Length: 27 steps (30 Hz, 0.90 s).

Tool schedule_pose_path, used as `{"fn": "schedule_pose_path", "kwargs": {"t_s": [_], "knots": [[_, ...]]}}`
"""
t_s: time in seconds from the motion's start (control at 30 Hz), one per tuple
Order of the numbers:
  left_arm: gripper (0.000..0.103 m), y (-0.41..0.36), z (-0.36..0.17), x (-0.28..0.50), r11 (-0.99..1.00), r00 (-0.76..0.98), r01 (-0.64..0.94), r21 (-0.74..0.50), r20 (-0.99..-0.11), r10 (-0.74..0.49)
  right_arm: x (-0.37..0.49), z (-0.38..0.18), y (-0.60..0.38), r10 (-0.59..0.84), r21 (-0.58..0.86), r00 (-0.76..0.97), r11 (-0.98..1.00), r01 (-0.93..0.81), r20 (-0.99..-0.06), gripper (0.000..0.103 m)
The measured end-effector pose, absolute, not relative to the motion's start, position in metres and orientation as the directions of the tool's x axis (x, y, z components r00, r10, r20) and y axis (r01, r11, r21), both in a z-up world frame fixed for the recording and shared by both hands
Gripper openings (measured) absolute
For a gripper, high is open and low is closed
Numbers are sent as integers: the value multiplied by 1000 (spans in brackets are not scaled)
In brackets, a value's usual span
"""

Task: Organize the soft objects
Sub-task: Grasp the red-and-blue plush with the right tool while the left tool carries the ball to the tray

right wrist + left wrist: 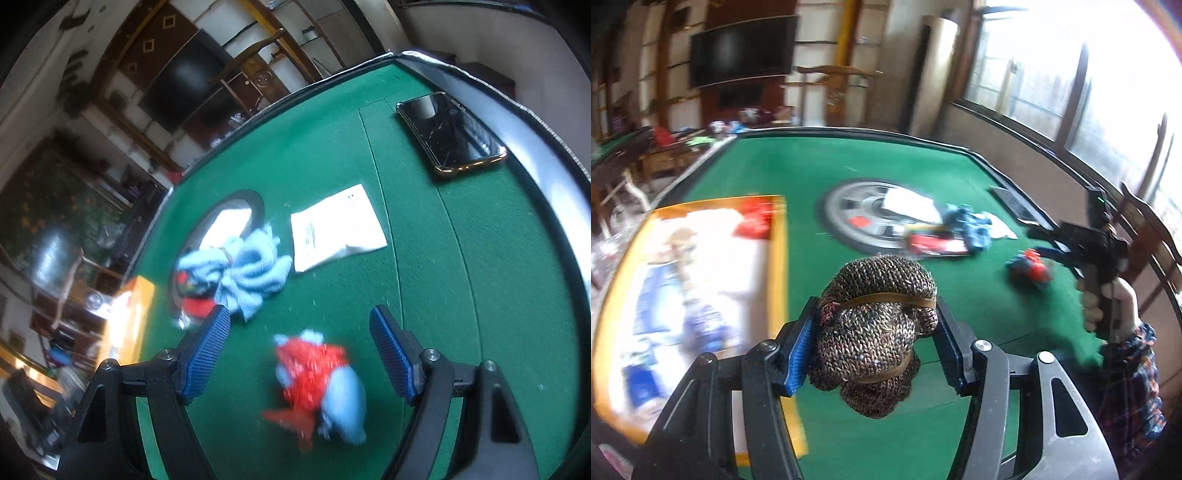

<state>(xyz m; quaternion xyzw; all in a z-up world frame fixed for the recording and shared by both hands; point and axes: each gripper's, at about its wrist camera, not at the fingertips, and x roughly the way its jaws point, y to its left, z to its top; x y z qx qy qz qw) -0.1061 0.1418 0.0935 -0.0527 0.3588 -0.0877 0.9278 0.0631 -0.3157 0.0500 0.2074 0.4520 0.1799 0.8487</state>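
Gripping a knitted brown bundle (873, 332) between the blue pads of the left gripper (877, 339), jaws pinching it from both sides above the green desk (820, 173). Showing mottled brown, tan and reddish yarn, rolled into a lumpy ball and bound by two tan elastic bands.

Looking from the left wrist: catching a large orange-edged picture box (701, 295), blurred, lying toward the left edge of the desk; a round silver disc (864, 218) near the middle with a red packet (938, 245) and a light blue cloth (971, 229) beside it; also a hand (1108, 306) in a plaid sleeve (1134, 380) holding the right gripper (1043, 242) near the right edge, above a small red and blue soft toy (1030, 267).

Looking from the right wrist: hanging over that red and blue soft toy (321, 387) with the right gripper (299, 332), jaws spread wide and not touching it. Showing more plainly the light blue cloth (243, 269), a white paper packet (338, 227) just beside it, and a dark phone (452, 134) near the desk's far right edge (543, 147).
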Motion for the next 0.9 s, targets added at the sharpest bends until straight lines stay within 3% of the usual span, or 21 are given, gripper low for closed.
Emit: {"fn": "schedule_pose_path", "kwargs": {"t_s": [0.2, 0.3, 0.33, 0.67, 0.9], "knots": [[57, 224, 76, -121, 984, 741, -79, -162, -669, -51, 42, 40, -295, 337, 315, 495, 940, -130, -801, 72], [57, 255, 65, -130, 962, 743, -162, -221, -668, -28, 40, 34, -290, 260, 234, 507, 965, -116, -822, 51], [57, 262, 62, -133, 954, 745, -185, -235, -667, -20, 40, 33, -290, 258, 233, 512, 966, -114, -819, 37], [57, 318, 45, -142, 918, 711, -308, -250, -702, 47, 9, 76, -266, 329, 282, 586, 944, -174, -740, 34], [57, 307, 38, -125, 926, 680, -237, -293, -731, -57, -3, 106, -173, 466, 292, 515, 876, -385, -719, 34]]}}
